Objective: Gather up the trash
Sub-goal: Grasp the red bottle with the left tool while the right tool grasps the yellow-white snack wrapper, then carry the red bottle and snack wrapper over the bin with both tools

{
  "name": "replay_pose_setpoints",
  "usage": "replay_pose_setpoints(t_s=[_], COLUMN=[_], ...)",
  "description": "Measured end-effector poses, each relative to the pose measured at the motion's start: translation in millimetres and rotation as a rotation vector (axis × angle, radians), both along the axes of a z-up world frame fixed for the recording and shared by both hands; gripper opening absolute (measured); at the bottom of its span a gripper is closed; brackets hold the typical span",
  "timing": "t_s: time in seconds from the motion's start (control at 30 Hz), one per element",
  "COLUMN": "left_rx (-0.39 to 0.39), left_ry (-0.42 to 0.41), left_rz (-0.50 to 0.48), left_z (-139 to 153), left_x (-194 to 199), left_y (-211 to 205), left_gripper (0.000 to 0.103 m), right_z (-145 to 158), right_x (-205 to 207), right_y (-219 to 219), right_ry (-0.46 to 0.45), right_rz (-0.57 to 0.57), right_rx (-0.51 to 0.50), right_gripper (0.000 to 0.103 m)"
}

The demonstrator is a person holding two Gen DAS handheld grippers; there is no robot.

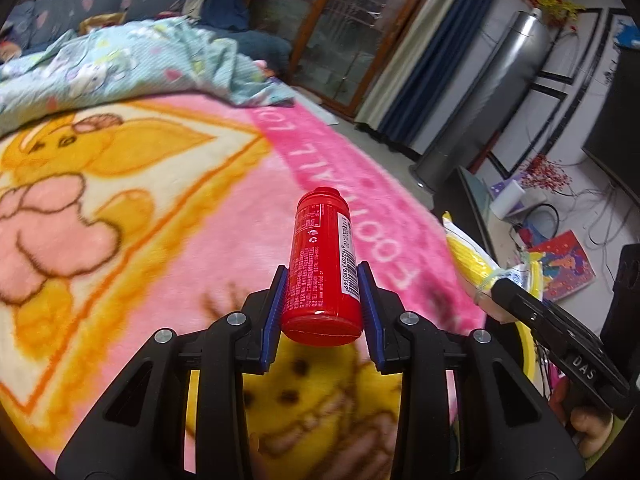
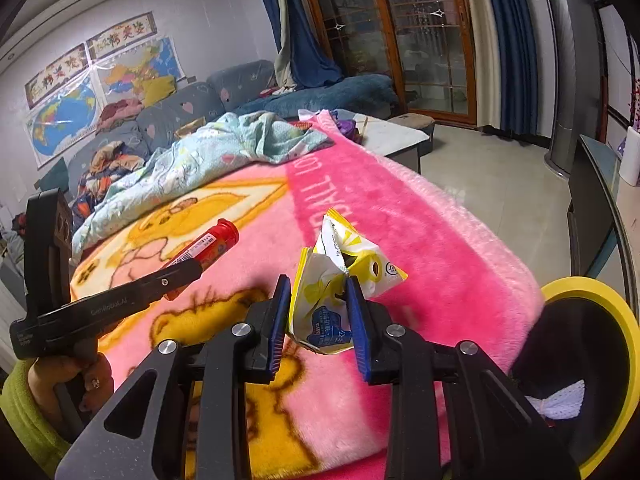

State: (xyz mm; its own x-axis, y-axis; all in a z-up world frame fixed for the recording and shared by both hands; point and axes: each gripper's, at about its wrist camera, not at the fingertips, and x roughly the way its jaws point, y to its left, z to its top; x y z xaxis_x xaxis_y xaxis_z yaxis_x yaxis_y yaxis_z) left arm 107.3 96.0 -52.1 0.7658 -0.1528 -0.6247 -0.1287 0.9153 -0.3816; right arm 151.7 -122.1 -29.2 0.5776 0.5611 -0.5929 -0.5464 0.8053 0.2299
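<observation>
Red bottle (image 1: 322,268) clamped in my left gripper (image 1: 322,300), yellow wrapper (image 2: 336,280) pinched in my right gripper (image 2: 318,304), both held above the pink blanket (image 2: 420,220); next, I judge: carry to the yellow-rimmed bin (image 2: 624,312) off the blanket's near right corner, release.

- Left wrist view rides just behind the left claw (image 1: 322,300), angled down and forward over the pink blanket (image 1: 200,200) toward the glass doors (image 1: 340,32).
- Right wrist view sits just behind the right claw (image 2: 318,312), facing the same way.
- Both share the blanket, doors and each other's claw.
</observation>
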Motion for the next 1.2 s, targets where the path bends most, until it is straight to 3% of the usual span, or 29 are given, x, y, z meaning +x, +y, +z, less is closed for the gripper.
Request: replay_pose_setpoints(t_s=[0.4, 1.2], left_rx=[0.008, 0.074], left_ry=[-0.054, -0.096], left_rz=[-0.102, -0.328], left_z=[21.2, 32.6], left_x=[-2.0, 10.0], left_y=[-41.4, -139.6], left_gripper=[0.027, 0.027], right_z=[10.6, 10.3], right_x=[-0.5, 0.8], right_y=[-52.2, -159.1], right_ry=[-0.002, -0.014], right_rz=[-0.083, -0.315], right_rx=[0.028, 0.043], right_gripper=[0.027, 0.027])
